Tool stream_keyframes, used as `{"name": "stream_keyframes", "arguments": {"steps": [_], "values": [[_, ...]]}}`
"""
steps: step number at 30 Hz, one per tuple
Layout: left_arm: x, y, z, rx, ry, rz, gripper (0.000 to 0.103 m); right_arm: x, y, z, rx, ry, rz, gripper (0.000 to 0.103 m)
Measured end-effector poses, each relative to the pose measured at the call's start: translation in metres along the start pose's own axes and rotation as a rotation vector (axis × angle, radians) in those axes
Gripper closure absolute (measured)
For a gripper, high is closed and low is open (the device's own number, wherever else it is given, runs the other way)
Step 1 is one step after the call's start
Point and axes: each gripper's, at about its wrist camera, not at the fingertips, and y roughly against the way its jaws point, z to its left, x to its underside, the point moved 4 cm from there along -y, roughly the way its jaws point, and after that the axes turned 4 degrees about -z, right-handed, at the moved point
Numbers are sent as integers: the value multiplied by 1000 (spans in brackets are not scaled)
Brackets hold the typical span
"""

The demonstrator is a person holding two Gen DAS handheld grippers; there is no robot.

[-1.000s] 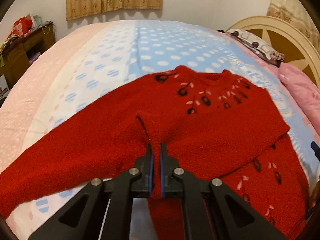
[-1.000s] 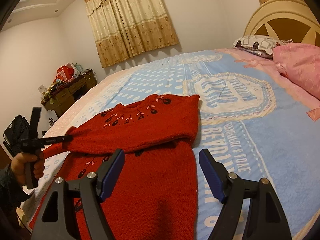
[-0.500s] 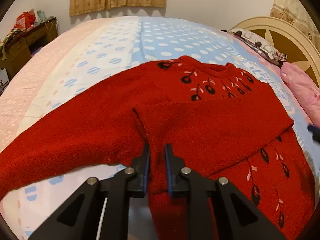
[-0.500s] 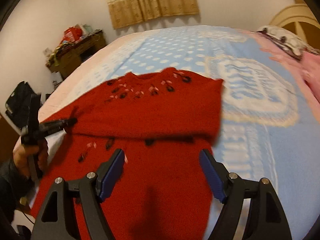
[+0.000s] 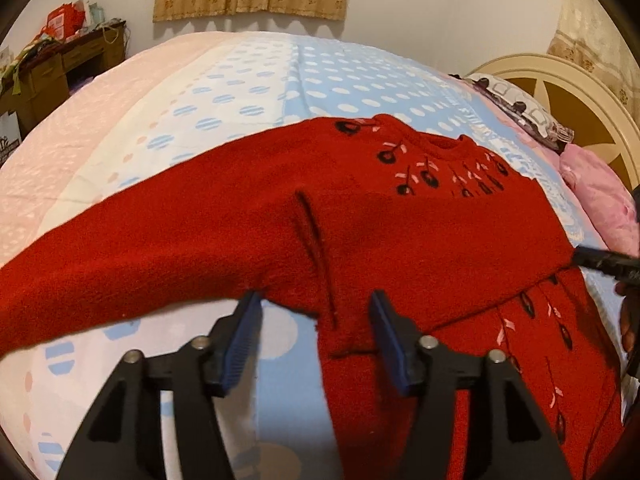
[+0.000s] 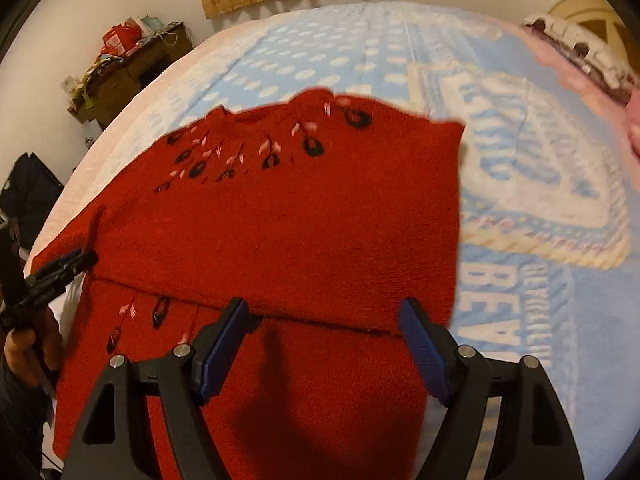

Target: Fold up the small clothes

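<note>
A red knitted sweater (image 5: 420, 232) with black and pink flowers lies flat on the bed. One sleeve is folded across its chest, and the other sleeve (image 5: 120, 256) stretches out to the left. My left gripper (image 5: 314, 304) has its jaws opening, and the folded sleeve's cuff (image 5: 344, 320) lies loose between them without the pads pressing on it. In the right wrist view, the sweater (image 6: 300, 220) fills the middle. My right gripper (image 6: 324, 312) hangs open over the folded sleeve's lower edge, holding nothing. The left gripper (image 6: 82, 258) shows at the sweater's left side.
The bed has a blue, white and pink cover (image 5: 240, 92). Pillows (image 5: 516, 108) and a pink cushion (image 5: 600, 196) lie by the cream headboard (image 5: 568, 92). A cluttered wooden desk (image 6: 132, 64) and a black bag (image 6: 28, 196) stand beside the bed.
The left jaws have gone from shut on the sleeve cuff to apart, and the cuff now lies on the sweater. The right gripper has swung left over the sweater and tipped down.
</note>
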Motion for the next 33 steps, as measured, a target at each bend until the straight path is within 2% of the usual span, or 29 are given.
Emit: {"name": "stream_keyframes", "arguments": {"steps": [3, 6, 10, 11, 13, 16, 18, 22, 24, 27, 28, 29, 33], "values": [[2, -1, 6, -18, 30, 4, 43, -17, 11, 19, 2, 24, -40, 25], [5, 4, 7, -7, 38, -4, 42, -25, 1, 51, -12, 89, -31, 25], [11, 8, 9, 4, 47, -7, 39, -11, -41, 78, 16, 144, 73, 25], [12, 9, 10, 2, 49, -10, 34, -3, -53, 79, 24, 143, 115, 25], [14, 8, 8, 1, 44, -11, 30, 5, -52, 83, 62, 188, 71, 25], [14, 6, 4, 0, 15, -8, 22, 6, -47, 87, 93, 196, 94, 25], [15, 5, 0, -6, -7, -4, 18, -3, -38, 100, 81, 210, 57, 25], [15, 8, 4, -9, 7, -9, 18, -18, -39, 133, 40, 215, -11, 25], [13, 15, 12, -15, 49, -36, 18, -16, -49, 146, 30, 216, -7, 25], [13, 31, 27, -2, 130, -72, 18, 2, -74, 156, 19, 222, 58, 25], [14, 37, 33, -4, 154, -86, 18, 4, -74, 158, 28, 226, 35, 25], [16, 43, 39, -10, 171, -93, 18, 8, -71, 160, 37, 244, -4, 25], [26, 71, 66, -92, 172, -115, 18, 12, -69, 155, 15, 228, -17, 24]]}}
